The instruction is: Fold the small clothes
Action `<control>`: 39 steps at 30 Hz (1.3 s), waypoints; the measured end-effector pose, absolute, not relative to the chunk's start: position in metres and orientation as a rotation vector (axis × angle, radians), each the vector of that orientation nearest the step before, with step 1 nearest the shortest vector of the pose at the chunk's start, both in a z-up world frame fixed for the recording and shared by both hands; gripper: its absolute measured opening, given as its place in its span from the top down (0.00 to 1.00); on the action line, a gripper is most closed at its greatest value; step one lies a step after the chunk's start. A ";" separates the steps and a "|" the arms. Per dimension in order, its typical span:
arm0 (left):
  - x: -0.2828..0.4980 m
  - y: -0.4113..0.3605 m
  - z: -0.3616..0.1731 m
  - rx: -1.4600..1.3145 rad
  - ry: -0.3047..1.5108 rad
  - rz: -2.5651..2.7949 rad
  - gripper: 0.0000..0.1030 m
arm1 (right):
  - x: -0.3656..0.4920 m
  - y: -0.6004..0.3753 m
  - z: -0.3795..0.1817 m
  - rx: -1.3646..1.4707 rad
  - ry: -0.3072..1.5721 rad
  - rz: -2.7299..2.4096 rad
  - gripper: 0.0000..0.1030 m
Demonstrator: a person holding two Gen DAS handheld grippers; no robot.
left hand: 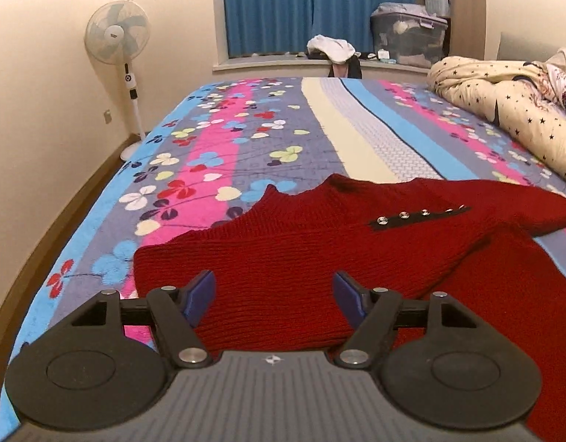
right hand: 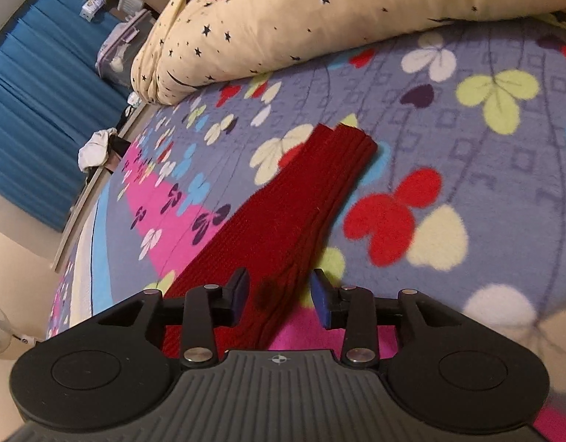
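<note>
- One red knit sweater (left hand: pixel 283 258), spread flat on the flower-print bedspread (left hand: pixel 209 140), near the bed's close edge; a row of metal snaps (left hand: pixel 423 214) marks the shoulder.
- Sweater body: seen from the left wrist camera, its long axis runs across the bed from lower left to upper right; the neckline (left hand: pixel 319 188) faces the far end of the bed, toward the blue curtain (left hand: pixel 301 7).
- One sleeve (right hand: pixel 301 206), seen from the right wrist camera: stretched straight on the bedspread, its long axis running away from the body, with the ribbed cuff (right hand: pixel 353 140) pointing toward the star-print quilt (right hand: pixel 301 18) and lying well apart from it.
- Left gripper (left hand: pixel 273 296): jaws wide apart, poised above the body's left portion; nothing pinched between the pads.
- Right gripper (right hand: pixel 279 294): jaws at a moderate gap, straddling the sleeve's near stretch; the knit lies between them, and the pads do not appear to press on it.
- Step in hand, as judged: taking hold of the garment for a first fold; the sleeve is still laid out and no fold shows.
- Next move calls for: closing the right jaws on the sleeve, then carrying it across onto the body, while the left gripper takes or steadies the body edge so the knit does not drag.
- Two items apart from the task: a standing fan (left hand: pixel 117 33) by the wall and a storage box (left hand: pixel 408 37) at the window.
</note>
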State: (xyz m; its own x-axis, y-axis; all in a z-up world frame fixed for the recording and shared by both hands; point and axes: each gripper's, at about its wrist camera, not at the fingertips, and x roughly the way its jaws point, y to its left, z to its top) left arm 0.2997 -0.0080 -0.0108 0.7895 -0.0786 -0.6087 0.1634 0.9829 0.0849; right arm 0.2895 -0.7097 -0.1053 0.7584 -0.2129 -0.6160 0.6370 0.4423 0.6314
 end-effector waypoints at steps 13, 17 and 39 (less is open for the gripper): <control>0.310 0.007 -0.010 0.102 0.670 -0.066 0.28 | 0.304 -0.699 -0.094 0.878 0.407 -0.596 0.86; 0.310 0.006 -0.009 0.102 0.680 -0.061 0.28 | 0.302 -0.697 -0.085 0.866 0.390 -0.580 0.86; 0.307 -0.001 -0.011 0.133 0.688 -0.055 0.28 | 0.296 -0.703 -0.101 0.894 0.471 -0.597 0.83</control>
